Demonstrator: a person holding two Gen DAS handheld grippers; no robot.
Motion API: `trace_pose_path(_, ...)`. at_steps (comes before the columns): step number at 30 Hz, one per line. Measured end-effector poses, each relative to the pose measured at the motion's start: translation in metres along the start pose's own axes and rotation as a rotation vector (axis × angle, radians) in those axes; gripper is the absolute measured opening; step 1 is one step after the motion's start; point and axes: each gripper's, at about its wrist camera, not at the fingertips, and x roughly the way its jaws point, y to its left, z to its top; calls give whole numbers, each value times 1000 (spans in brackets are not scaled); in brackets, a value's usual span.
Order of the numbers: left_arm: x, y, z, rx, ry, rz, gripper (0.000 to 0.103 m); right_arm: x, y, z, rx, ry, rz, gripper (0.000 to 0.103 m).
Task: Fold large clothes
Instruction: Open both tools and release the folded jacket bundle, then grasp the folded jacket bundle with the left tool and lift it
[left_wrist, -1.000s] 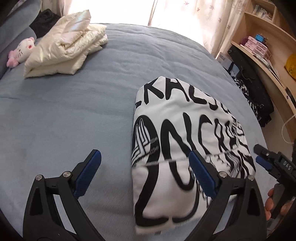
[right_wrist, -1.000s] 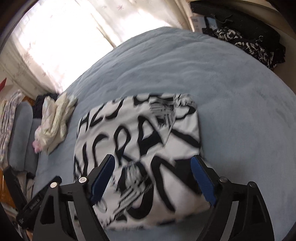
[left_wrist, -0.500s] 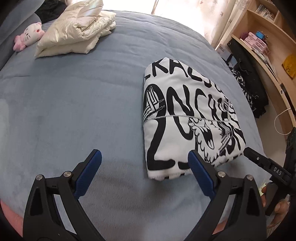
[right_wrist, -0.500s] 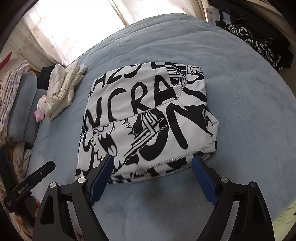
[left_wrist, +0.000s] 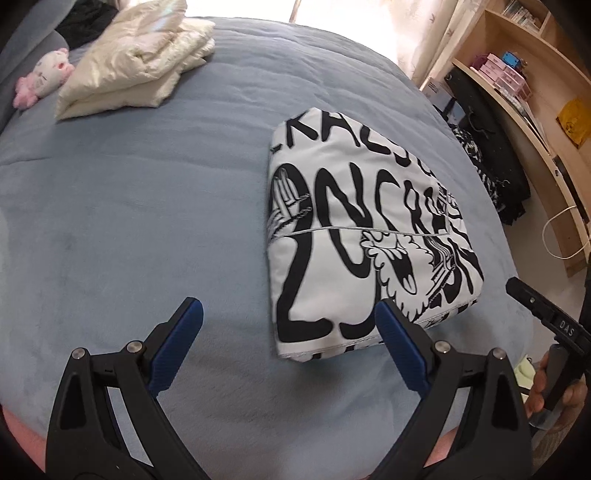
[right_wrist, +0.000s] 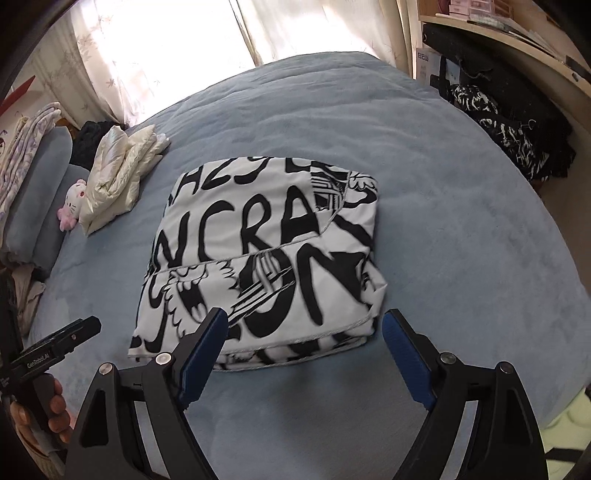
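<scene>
While both grippers hang above the near edge of the bed (left_wrist: 147, 184), the folded black-and-white printed garment (left_wrist: 369, 229) lies flat on the blue cover, a compact rectangular bundle with its layered open edges turned toward the person. In the left wrist view it sits toward one o'clock from the left gripper (left_wrist: 288, 332), its long axis running roughly from six to twelve; the left jaws stand wide apart, nothing between them, and only the right-hand pad overlaps the bundle's near corner in the view, apparently above it and not touching. In the right wrist view the same bundle lies at twelve o'clock, almost centred between the pads of the right gripper (right_wrist: 301, 347), whose jaws are likewise spread wide and empty. The right gripper therefore appears the nearer and better aligned of the two. A cream folded jacket (right_wrist: 118, 177) and a pink-and-white soft toy (right_wrist: 72, 208) rest at about ten o'clock, well apart from the bundle. Judged from its tidy shape, the fold looks complete or nearly so.
</scene>
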Motion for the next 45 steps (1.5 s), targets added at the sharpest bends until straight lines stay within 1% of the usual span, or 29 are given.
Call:
trace_pose_path(4, 19, -4, 6, -10, 36, -34, 93, 14, -22, 13, 35, 23, 23, 87)
trace_pose_path(8, 38, -4, 10, -43, 62, -66, 93, 36, -40, 24, 60, 46, 23, 87)
trace_pose_path(12, 60, -3, 16, -72, 98, -116, 93, 59, -59, 33, 102, 60, 26, 87)
trace_pose_path(18, 94, -1, 23, -139, 144, -192, 93, 99, -86, 45, 170, 113, 104, 87)
trace_pose_path(20, 104, -3, 25, -143, 156, -194, 93, 116, -93, 49, 185, 143, 146, 87)
trace_pose_path(22, 113, -5, 28, -140, 156, -176, 94, 134, -99, 51, 211, 180, 216, 87)
trace_pose_path(24, 122, -6, 31, -147, 163, -176, 96, 154, -104, 52, 226, 207, 269, 87)
trace_pose_path(27, 138, -5, 35, -165, 178, -199, 98, 175, -109, 52, 232, 217, 349, 87)
trace_pose_path(28, 142, -4, 35, -169, 185, -206, 98, 183, -111, 54, 237, 218, 403, 87)
trace_pose_path(30, 155, -4, 36, -183, 205, -228, 98, 193, -112, 57, 239, 214, 484, 88)
trace_pose_path(31, 158, -3, 36, -187, 204, -235, 99, 198, -110, 60, 231, 214, 535, 88)
trace_pose_path(32, 160, -4, 36, -188, 201, -239, 101, 203, -106, 62, 217, 217, 561, 96)
trace_pose_path(33, 163, -6, 37, -185, 200, -239, 102, 207, -102, 64, 196, 185, 551, 100)
trace_pose_path(34, 166, -8, 38, -181, 199, -237, 102, 212, -95, 68, 165, 181, 544, 103)
trace_pose_path(36, 171, -9, 38, -187, 199, -229, 102, 219, -87, 75, 119, 174, 521, 103)
trace_pose_path(41, 184, -14, 45, -188, 210, -238, 103, 227, -98, 83, 141, 162, 551, 103)
trace_pose_path(42, 187, -15, 46, -190, 213, -236, 103, 226, -99, 82, 141, 155, 544, 102)
trace_pose_path(43, 189, -15, 48, -192, 215, -235, 103, 225, -102, 81, 142, 152, 530, 98)
trace_pose_path(45, 193, -17, 51, -204, 218, -227, 103, 221, -105, 75, 160, 147, 514, 90)
